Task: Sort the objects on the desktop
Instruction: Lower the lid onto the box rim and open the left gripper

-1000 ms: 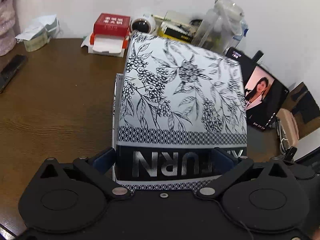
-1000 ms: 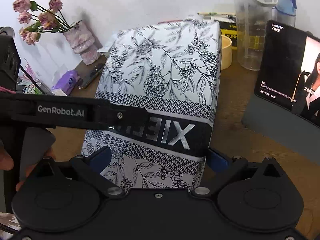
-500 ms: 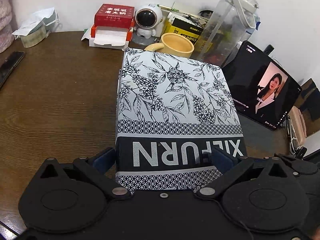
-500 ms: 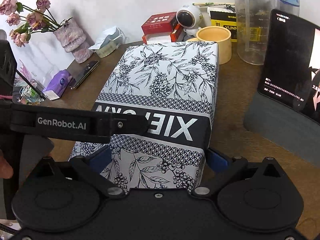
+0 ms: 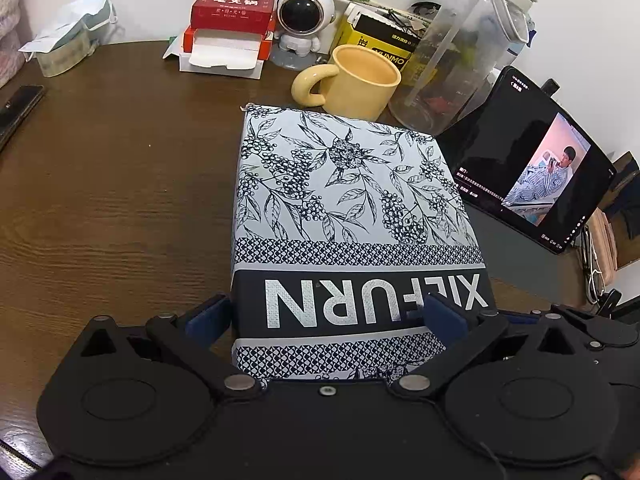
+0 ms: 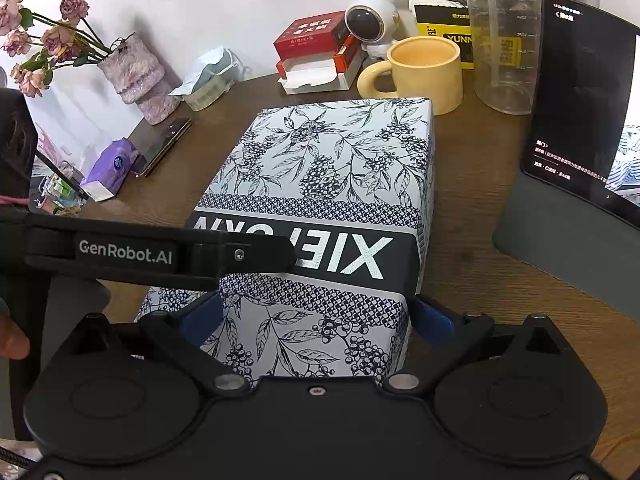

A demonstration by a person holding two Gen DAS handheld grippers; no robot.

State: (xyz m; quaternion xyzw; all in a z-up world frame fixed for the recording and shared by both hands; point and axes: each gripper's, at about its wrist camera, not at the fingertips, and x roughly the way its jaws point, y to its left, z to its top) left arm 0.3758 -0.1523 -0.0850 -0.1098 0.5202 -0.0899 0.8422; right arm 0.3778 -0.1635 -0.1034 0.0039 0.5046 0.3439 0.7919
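Blue pads on my left gripper [image 5: 328,314] press both sides of the floral-printed box [image 5: 352,216], clamped across its dark lettered band. My right gripper [image 6: 316,318] grips the same box at its near end, one blue pad on each flank. The box lies flat on the brown wooden table [image 5: 112,184], its far edge just in front of a yellow mug [image 5: 360,80]. Behind the mug stand a small white astronaut figure [image 5: 306,16], a red carton [image 5: 232,6] and a clear plastic jug [image 5: 472,48]. A tablet [image 5: 532,164] leans upright to the right, its screen lit. To the far left, in the right wrist view, a phone [image 6: 164,146] lies beside a vase of pink roses [image 6: 136,76].
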